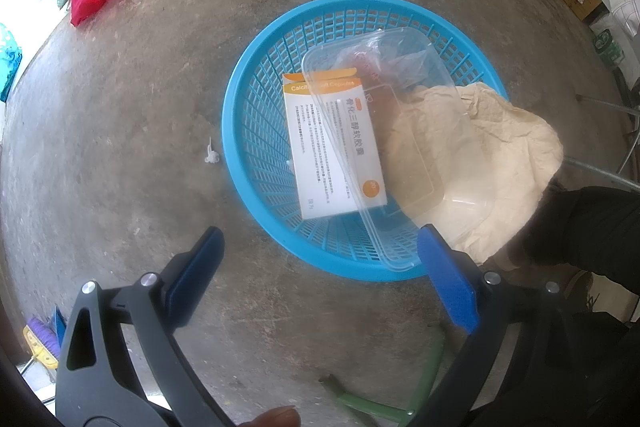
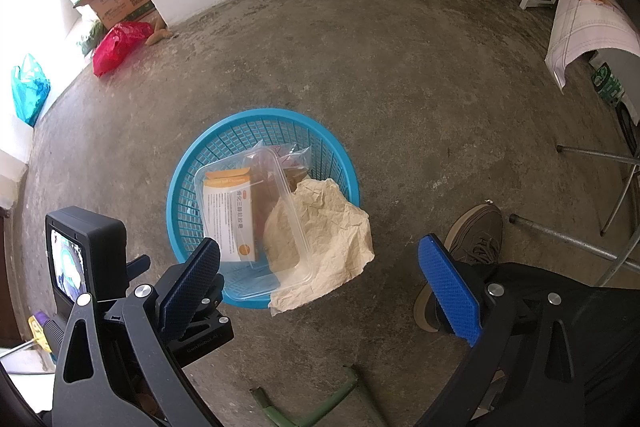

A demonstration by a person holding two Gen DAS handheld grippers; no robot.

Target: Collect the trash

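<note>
Blue basket (image 1: 256, 131) holds medicine box (image 1: 336, 151), clear tray (image 1: 384, 131) and crumpled paper (image 1: 480, 155).

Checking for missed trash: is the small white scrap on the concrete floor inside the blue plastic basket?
No, the small white scrap lies on the bare concrete floor just outside the blue plastic basket, left of its rim.

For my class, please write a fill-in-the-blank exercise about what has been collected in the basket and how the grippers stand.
1. The basket is coloured ____.
2. Over the medicine box lies a clear plastic ____.
3. The crumpled paper hangs over the basket's ____.
4. The left gripper and right gripper are both ____.

Missing words: blue; tray; rim; open
</note>
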